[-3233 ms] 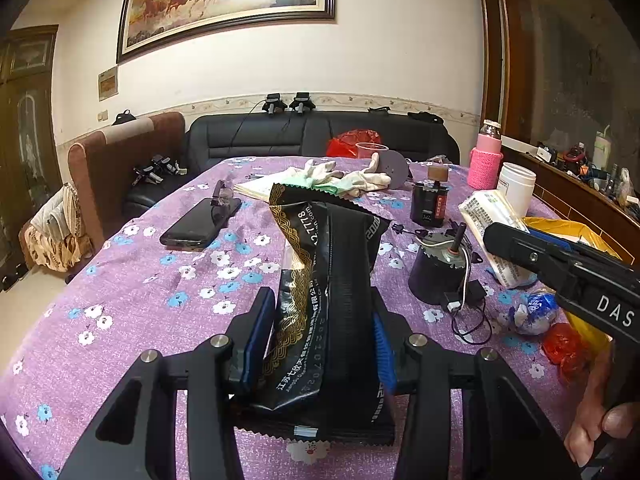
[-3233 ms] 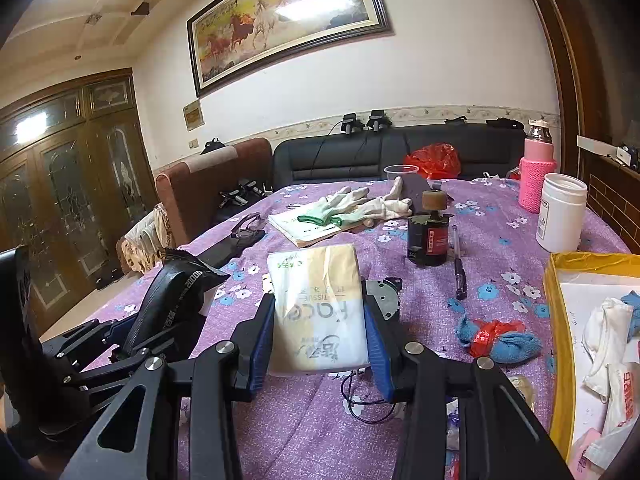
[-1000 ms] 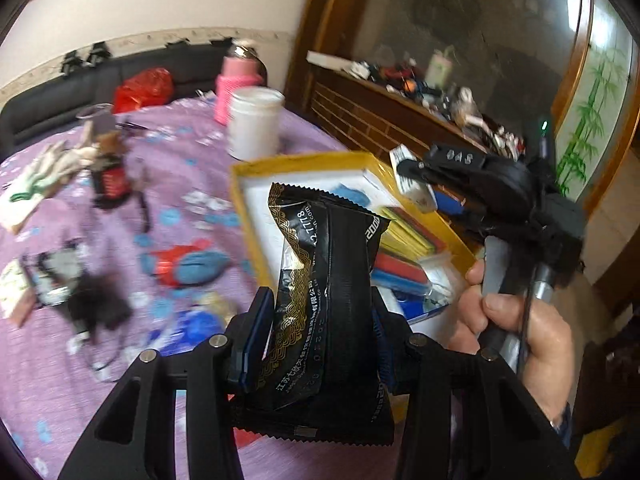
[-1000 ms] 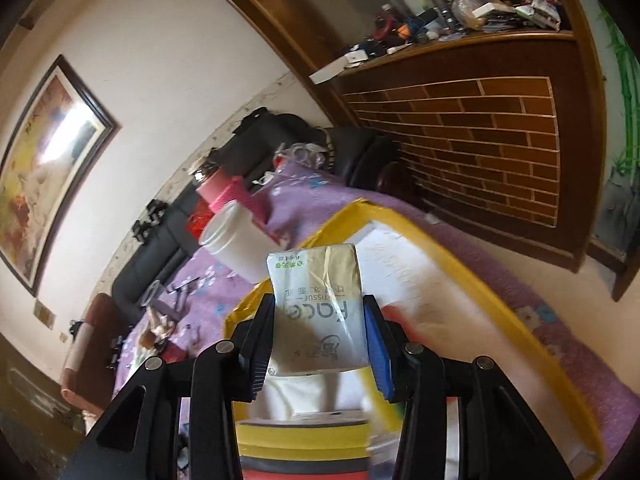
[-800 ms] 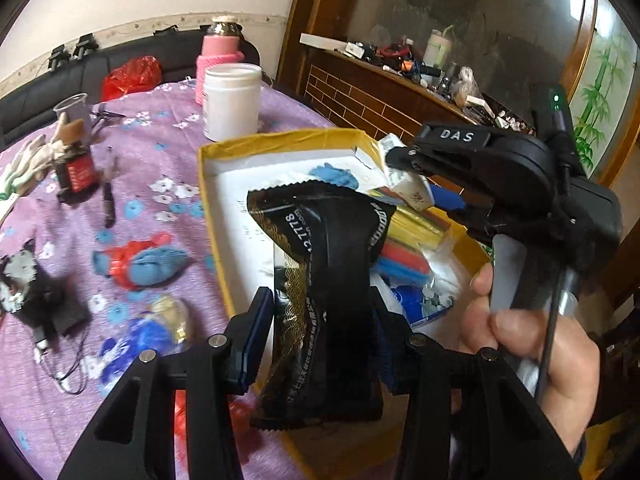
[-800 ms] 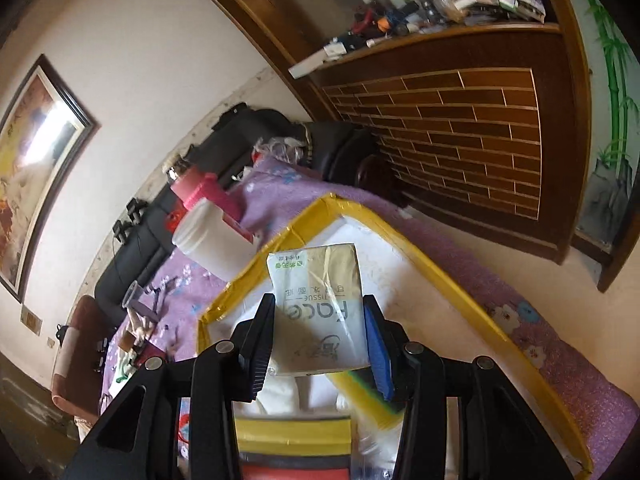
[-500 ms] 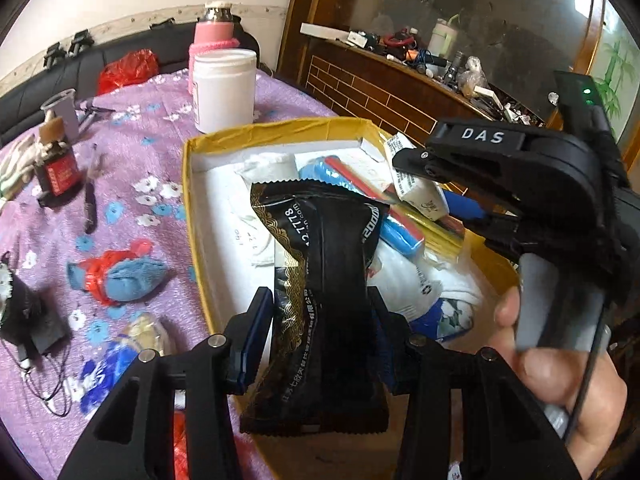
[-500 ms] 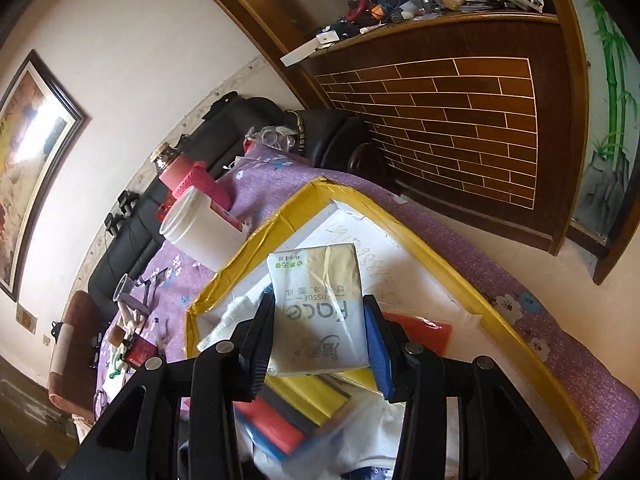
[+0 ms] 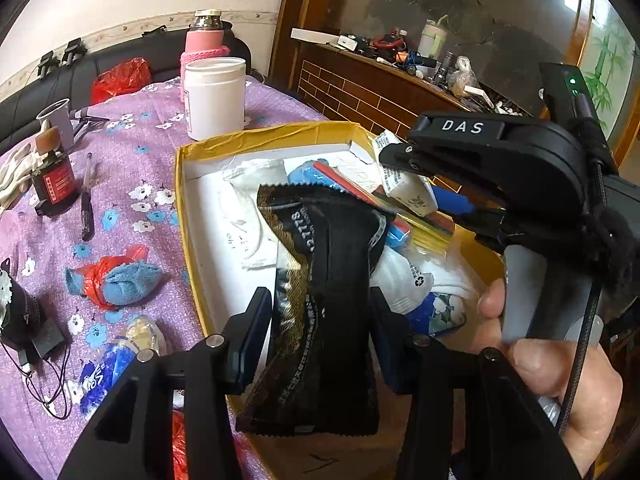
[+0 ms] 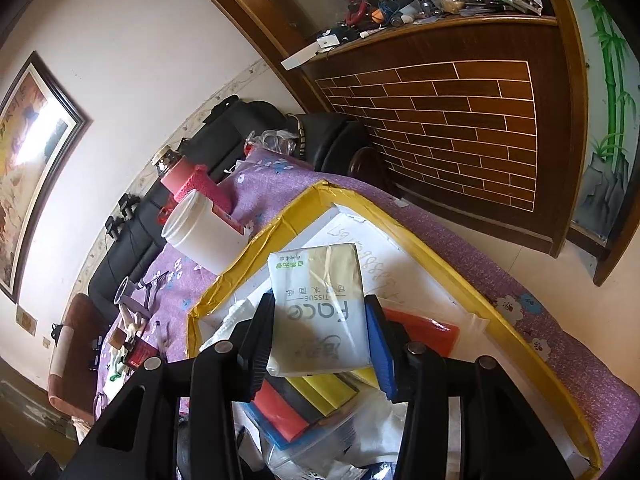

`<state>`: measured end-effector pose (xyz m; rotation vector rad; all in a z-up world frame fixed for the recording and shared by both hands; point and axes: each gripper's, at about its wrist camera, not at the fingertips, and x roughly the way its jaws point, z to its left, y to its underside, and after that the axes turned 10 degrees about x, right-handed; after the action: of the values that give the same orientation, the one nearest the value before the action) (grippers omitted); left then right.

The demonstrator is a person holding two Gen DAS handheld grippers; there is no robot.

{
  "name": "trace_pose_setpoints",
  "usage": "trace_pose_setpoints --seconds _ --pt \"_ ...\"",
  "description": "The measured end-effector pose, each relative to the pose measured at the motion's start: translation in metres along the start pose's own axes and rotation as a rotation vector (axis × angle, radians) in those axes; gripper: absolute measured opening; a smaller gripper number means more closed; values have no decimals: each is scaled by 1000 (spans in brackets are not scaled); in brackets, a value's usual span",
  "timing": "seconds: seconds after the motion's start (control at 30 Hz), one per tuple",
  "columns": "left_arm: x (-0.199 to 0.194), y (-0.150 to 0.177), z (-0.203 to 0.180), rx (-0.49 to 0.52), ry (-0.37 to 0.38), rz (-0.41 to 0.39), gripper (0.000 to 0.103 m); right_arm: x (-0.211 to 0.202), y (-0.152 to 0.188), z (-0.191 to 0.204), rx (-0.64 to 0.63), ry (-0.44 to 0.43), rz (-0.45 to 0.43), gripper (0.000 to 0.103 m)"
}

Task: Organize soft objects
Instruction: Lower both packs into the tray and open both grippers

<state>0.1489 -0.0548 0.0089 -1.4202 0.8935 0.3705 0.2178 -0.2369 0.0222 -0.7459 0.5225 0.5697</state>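
Observation:
A black snack packet (image 9: 324, 300) with gold trim stands between the pads of my left gripper (image 9: 320, 296). It hangs over the near part of a yellow-rimmed box (image 9: 248, 140). The left jaws are opening, though the pads still touch the packet's sides. In the right wrist view a pale tissue pack (image 10: 320, 304) sits in my right gripper (image 10: 320, 304) above the same box (image 10: 440, 264). Those jaws are opening too, with the pads still against the pack. The tissue pack (image 9: 406, 190) also shows in the left wrist view, over the box's far side. White cloths and coloured sheets fill the box.
On the purple flowered cloth stand a white jar (image 9: 216, 96), a pink bottle (image 9: 204, 40) and a small dark bottle (image 9: 54, 184) beside a pen (image 9: 86, 200). A blue and red cloth bundle (image 9: 116, 280) lies left of the box. A hand (image 9: 560, 372) grips the right gripper's handle.
Both grippers swung from the table's middle to above the yellow box. Over the last second the left one sank closer to the box's contents, and the black packet sagged a little.

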Motion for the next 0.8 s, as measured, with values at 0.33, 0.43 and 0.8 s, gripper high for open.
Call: trace_pose_setpoints --seconds 0.33,0.43,0.8 --pt "-5 -1 5 -21 0 -10 60 -13 -1 3 -5 -7 -50 63" --pt "-14 -2 3 -9 -2 -27 60 -19 -1 4 -4 -20 -80 63" --pt "-52 13 7 20 -31 -64 65 -26 4 13 -33 -79 -100 63"
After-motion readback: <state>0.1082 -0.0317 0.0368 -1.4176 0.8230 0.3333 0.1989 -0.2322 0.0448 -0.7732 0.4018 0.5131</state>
